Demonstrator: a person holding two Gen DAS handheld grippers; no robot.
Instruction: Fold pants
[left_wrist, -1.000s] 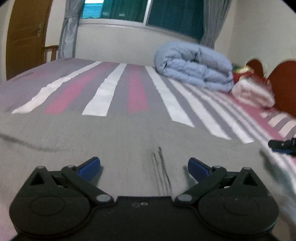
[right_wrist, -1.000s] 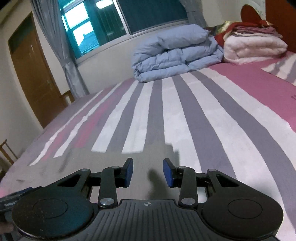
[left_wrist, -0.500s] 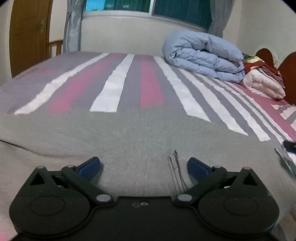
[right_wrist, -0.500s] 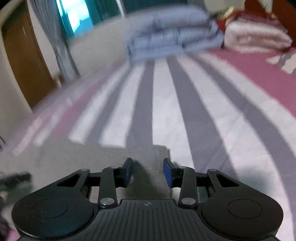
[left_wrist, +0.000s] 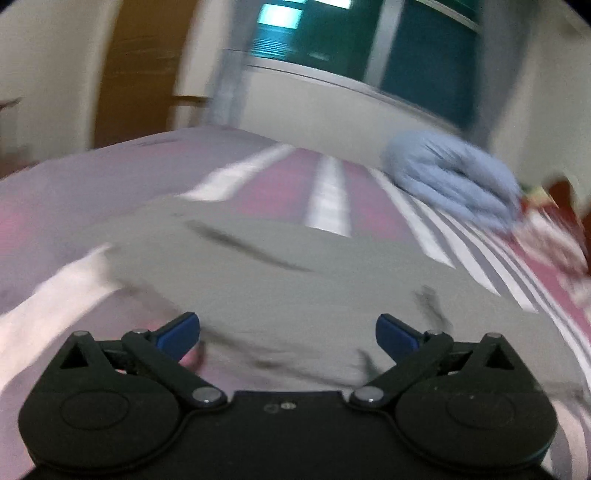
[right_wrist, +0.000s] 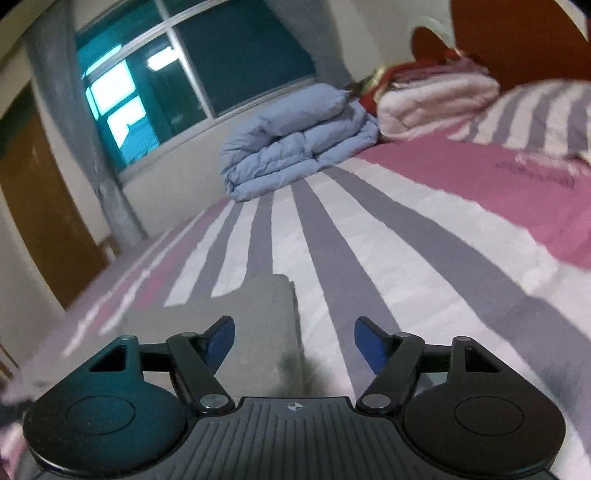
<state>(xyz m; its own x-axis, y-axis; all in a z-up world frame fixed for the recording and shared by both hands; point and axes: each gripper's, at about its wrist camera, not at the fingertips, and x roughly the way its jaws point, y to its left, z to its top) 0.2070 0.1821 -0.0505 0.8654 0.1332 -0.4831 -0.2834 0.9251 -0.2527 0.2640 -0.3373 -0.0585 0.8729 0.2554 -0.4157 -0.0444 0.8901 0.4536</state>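
One pair of grey pants (left_wrist: 295, 288) lies spread flat on a striped bed (right_wrist: 388, 258), filling the middle of the left wrist view and showing as a squared-off corner at lower centre of the right wrist view (right_wrist: 266, 325). Its cloth looks soft and matte, knit-like, with a dark crease running across its upper part and a short dark mark toward the right; motion blur softens finer detail. The left gripper (left_wrist: 288, 332) hangs low over the fabric, its blue-tipped jaws spread wide and holding nothing. The right gripper (right_wrist: 294, 341) straddles the pants' right edge, jaws likewise wide apart and empty, one blue pad over grey cloth, the other over the sheet. Bands of white, grey and pink run the length of the bedcover. A puffy pale-blue duvet (right_wrist: 295, 140), folded in thick rolls, sits at the far end of the bed, with a pink-and-white stack of blankets (right_wrist: 436, 99) just beside it. Behind them stand a dark window (right_wrist: 207, 70), grey curtains (right_wrist: 99, 158) and a brown wooden door (right_wrist: 33, 221).
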